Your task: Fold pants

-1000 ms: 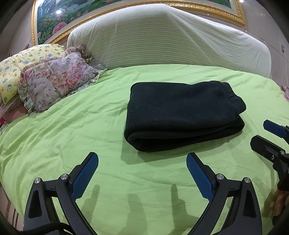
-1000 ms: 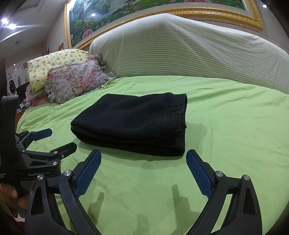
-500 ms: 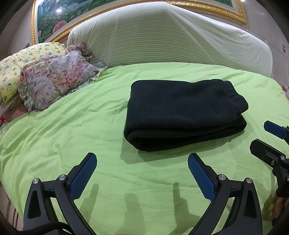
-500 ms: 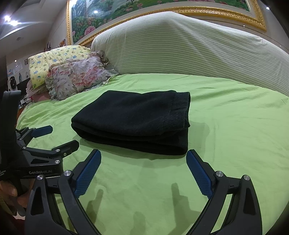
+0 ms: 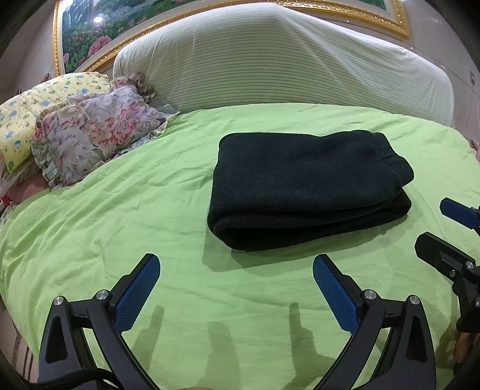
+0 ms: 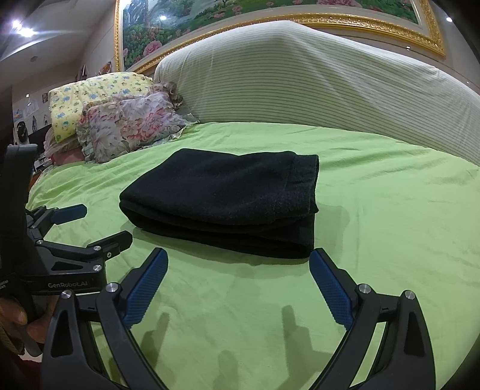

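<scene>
Jaws of the left gripper (image 5: 237,271) stand spread wide with nothing between them, the blue pads (image 5: 136,291) hanging over bare green bedsheet (image 5: 120,216) short of the cloth. The right gripper (image 6: 238,267) is spread just as wide and likewise holds nothing; its pads (image 6: 330,288) sit close in front of the near edge of the folded bundle without touching it.

From the left wrist view, the right gripper shows at the right border, its fingers apart. From the right wrist view, the left gripper appears at the left border, fingers apart too, with part of the person's hand (image 6: 18,318) gripping its handle.

Between and beyond both tools lie the black pants (image 5: 303,186), folded into a thick, flat rectangle of several layers resting on the sheet, its ribbed waistband end toward the right. Its rounded fold faces the left side.

Farther back on the left, a floral pillow (image 5: 96,132) lies against a yellow patterned pillow (image 5: 33,111). Behind the bed rises a striped padded headboard (image 5: 285,63), and above it a gold-framed flower painting (image 6: 240,21).
</scene>
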A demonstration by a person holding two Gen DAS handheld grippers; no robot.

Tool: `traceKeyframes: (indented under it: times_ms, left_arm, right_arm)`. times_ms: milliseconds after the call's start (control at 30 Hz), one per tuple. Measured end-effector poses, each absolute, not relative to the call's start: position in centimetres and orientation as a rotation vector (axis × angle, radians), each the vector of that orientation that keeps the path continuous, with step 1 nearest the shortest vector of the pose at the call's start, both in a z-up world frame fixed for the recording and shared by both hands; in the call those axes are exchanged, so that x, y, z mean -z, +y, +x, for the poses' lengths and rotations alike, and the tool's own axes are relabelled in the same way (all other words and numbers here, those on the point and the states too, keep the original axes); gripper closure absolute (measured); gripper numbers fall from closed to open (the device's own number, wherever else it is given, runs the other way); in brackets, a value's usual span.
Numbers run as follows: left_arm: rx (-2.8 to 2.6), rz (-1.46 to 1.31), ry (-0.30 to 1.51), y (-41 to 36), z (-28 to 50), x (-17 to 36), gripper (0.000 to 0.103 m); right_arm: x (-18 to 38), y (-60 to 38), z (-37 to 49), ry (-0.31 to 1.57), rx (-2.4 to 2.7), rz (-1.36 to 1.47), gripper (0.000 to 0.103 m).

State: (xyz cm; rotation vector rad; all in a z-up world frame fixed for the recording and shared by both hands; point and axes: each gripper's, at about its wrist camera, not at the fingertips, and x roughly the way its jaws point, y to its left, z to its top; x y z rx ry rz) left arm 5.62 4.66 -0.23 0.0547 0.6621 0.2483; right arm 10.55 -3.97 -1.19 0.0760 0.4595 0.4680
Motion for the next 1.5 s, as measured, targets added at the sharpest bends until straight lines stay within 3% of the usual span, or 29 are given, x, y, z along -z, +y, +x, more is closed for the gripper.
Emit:
traceKeyframes:
  times_ms: [1500]
  left_arm:
    - [-0.240, 0.056, 0.650, 4.47, 5.51, -0.15, 0.001]
  right_arm:
    - [1.07, -4.12, 10.51, 0.455, -0.468, 0.080, 0.008]
